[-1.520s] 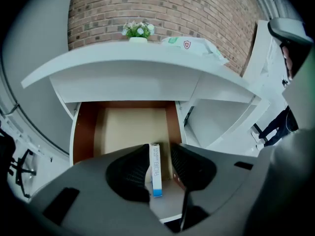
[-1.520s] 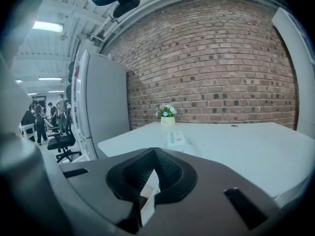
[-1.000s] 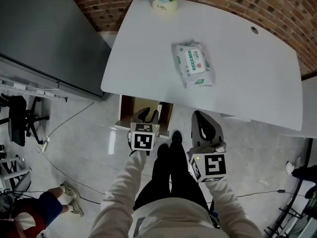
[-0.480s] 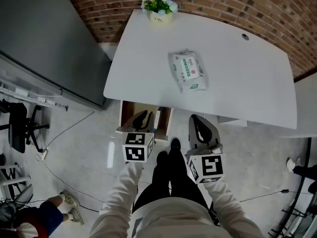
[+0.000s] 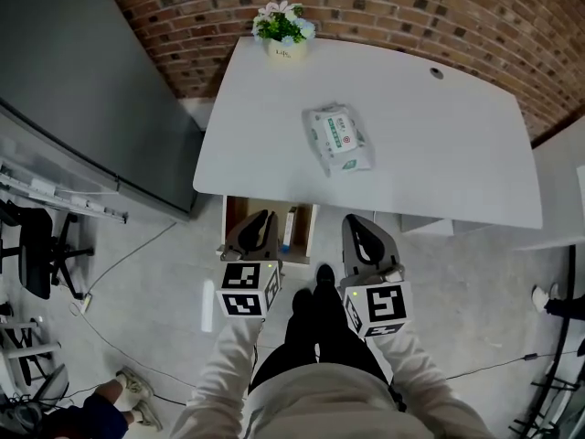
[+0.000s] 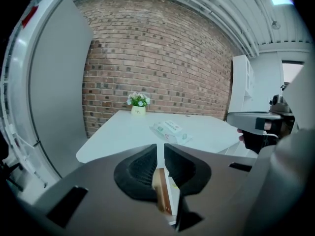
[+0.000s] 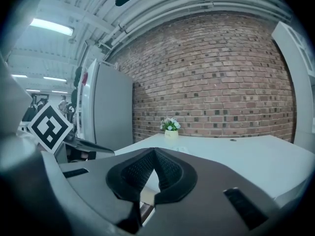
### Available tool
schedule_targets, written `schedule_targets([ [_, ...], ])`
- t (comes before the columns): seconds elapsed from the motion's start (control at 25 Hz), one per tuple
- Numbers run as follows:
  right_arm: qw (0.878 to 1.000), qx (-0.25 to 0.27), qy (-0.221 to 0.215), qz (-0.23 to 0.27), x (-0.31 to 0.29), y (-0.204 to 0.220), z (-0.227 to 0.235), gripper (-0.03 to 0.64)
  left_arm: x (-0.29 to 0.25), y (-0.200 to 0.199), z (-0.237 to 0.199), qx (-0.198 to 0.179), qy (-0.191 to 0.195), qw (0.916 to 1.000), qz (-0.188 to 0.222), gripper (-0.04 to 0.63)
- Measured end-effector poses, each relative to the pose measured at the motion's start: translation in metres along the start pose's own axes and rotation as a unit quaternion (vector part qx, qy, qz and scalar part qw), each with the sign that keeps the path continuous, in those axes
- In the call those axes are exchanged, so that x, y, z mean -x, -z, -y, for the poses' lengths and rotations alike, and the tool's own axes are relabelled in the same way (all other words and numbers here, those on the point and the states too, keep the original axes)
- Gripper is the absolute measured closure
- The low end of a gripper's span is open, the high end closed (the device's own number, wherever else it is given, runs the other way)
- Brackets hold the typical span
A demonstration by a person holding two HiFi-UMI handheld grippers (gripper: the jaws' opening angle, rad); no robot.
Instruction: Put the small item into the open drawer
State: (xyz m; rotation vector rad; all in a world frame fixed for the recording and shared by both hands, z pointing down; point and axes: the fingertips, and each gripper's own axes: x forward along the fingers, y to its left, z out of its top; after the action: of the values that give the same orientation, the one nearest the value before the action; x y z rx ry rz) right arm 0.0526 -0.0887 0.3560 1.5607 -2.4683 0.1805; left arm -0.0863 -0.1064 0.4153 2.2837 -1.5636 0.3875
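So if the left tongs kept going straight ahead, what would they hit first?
Probably the front edge of the white table, just above the open drawer; depth is hard to judge. The left tongs are closing, with nothing between them.

White counter seen from above, its far edge set against a red brick wall. A small pot of flowers stands at the far edge, near the left corner. A round cable hole lies toward the far right. A large grey panel flanks the counter's left side and a white cabinet its right. On the pale floor are a black office chair and, at lower left, a bystander's shoe.
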Motion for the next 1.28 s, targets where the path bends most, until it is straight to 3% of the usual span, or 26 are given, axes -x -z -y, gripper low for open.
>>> schedule_targets([
  [0.52, 1.0, 0.015, 0.011, 0.008, 0.016, -0.015, -0.004, 0.591, 0.05, -0.034, -0.002, -0.017, -0.006, 0.9975, 0.069, 0.578],
  [0.96, 0.999, 0.04, -0.006, 0.002, 0.028, -0.019, -0.013, 0.592, 0.07, -0.043, 0.002, -0.028, -0.003, 0.9957, 0.088, 0.578],
  [1.28, 1.0, 0.018, -0.004, -0.002, 0.03, -0.017, -0.01, 0.591, 0.074, -0.046, 0.0, -0.022, -0.002, 0.9953, 0.094, 0.578],
])
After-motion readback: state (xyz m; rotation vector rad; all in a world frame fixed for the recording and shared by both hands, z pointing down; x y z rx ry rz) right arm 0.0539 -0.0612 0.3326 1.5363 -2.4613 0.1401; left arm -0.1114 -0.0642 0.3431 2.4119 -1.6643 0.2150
